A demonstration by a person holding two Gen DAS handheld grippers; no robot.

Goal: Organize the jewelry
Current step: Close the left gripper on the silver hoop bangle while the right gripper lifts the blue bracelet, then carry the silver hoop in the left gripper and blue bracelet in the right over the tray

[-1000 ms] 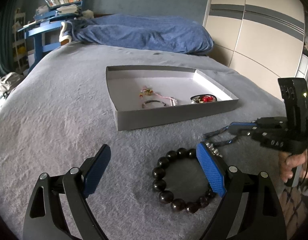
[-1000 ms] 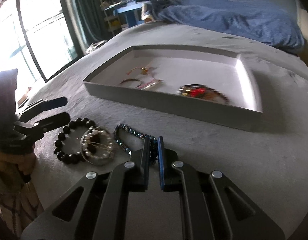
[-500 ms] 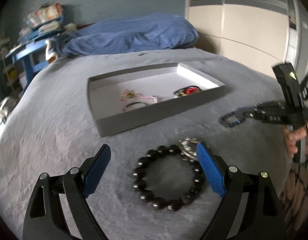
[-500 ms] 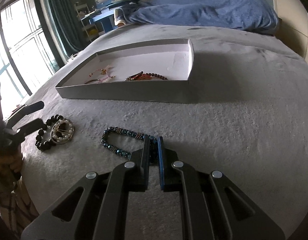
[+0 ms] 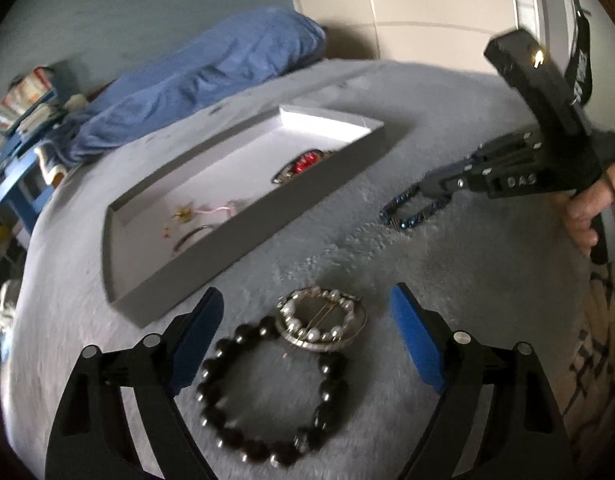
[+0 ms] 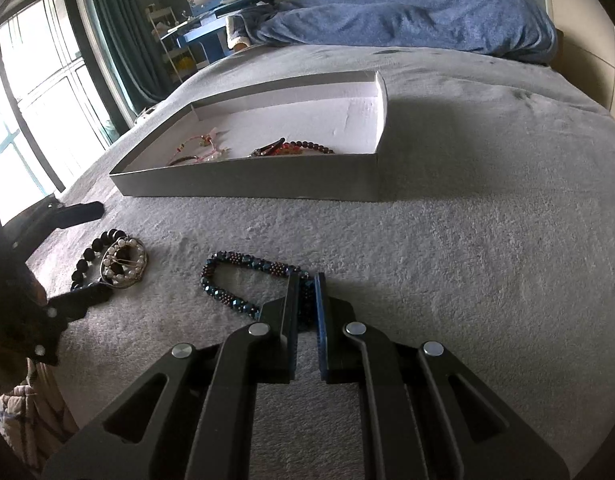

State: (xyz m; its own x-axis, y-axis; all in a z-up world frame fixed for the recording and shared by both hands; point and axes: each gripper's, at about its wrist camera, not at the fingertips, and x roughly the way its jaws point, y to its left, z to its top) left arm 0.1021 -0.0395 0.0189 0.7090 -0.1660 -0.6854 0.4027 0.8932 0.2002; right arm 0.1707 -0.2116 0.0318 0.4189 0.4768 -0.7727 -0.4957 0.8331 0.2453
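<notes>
The wide-open left gripper [image 5: 303, 336] straddles the black round-bead bracelet [image 5: 267, 392]; the right gripper [image 6: 306, 300], seemingly pinching the blue faceted-bead bracelet [image 6: 243, 276], lies nearer the shallow grey cardboard tray [image 6: 267, 180].

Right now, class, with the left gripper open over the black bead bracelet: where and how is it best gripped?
Grip the black bead bracelet across its near arc, coming down from above with the left gripper. It lies flat on the bedspread, and its far arc touches the pearl bracelet, so pinching there would probably catch both.
</notes>
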